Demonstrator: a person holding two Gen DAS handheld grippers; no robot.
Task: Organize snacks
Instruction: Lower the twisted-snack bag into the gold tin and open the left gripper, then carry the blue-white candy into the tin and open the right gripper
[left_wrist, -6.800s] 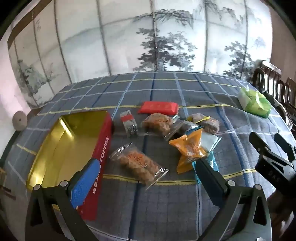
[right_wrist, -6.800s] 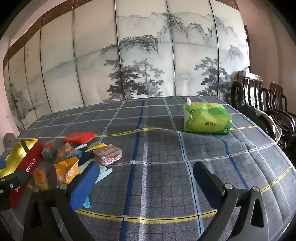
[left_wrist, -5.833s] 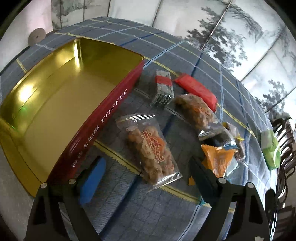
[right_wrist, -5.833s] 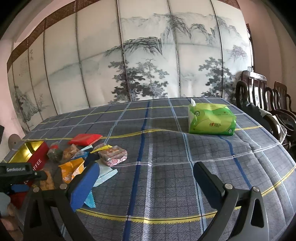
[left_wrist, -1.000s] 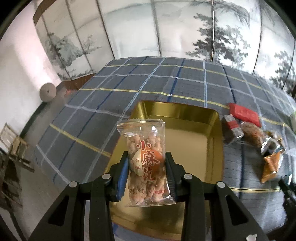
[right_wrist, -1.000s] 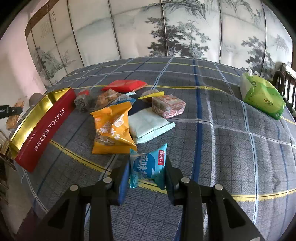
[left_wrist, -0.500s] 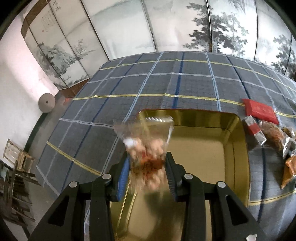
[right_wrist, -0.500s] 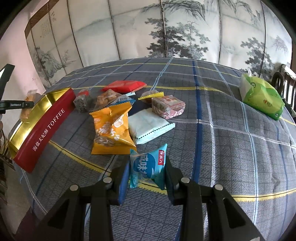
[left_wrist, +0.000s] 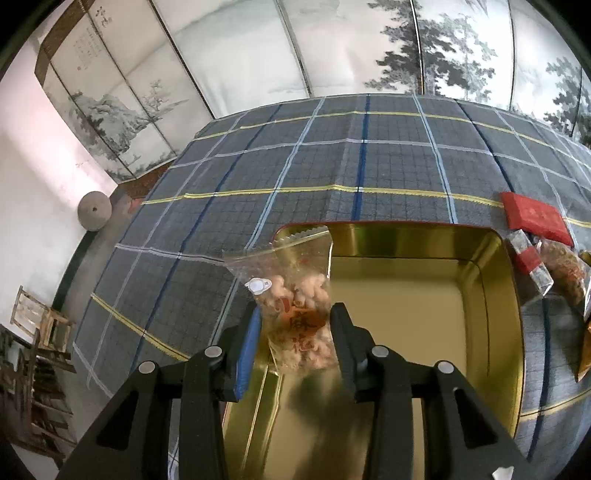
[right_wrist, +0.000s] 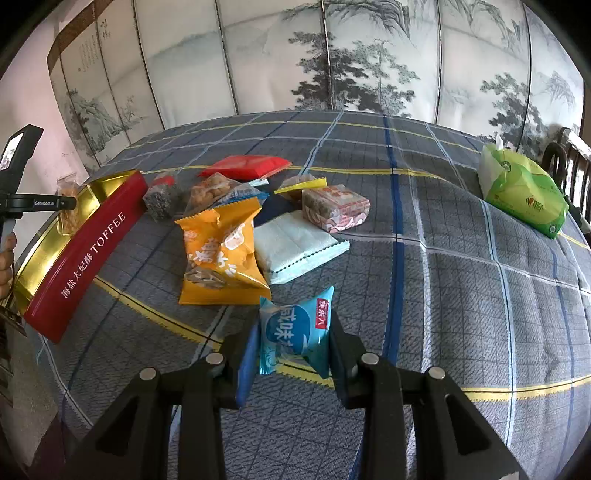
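Note:
My left gripper (left_wrist: 295, 332) is shut on a clear bag of fried dough twists (left_wrist: 295, 295) and holds it above the left part of the open gold-lined red toffee tin (left_wrist: 424, 295). The tin holds nothing else. My right gripper (right_wrist: 291, 343) is shut on a blue snack packet (right_wrist: 293, 328), just above the cloth. Ahead of it lie an orange packet (right_wrist: 219, 254), a pale mint packet (right_wrist: 295, 243), a clear-wrapped cake (right_wrist: 334, 206), a red packet (right_wrist: 245, 166) and other small snacks. The tin shows at left in the right wrist view (right_wrist: 88, 236).
A plaid cloth (right_wrist: 461, 277) covers the table. A green tissue pack (right_wrist: 521, 192) sits at the far right. Wooden chairs (right_wrist: 569, 162) stand beyond the right edge. A painted folding screen (right_wrist: 332, 55) stands behind. The table's left edge drops to the floor (left_wrist: 55, 314).
My left gripper picked up the dough-twist bag from the cloth and carried it over the tin, tilting it downward. My right gripper closed on the blue packet and now stays still.

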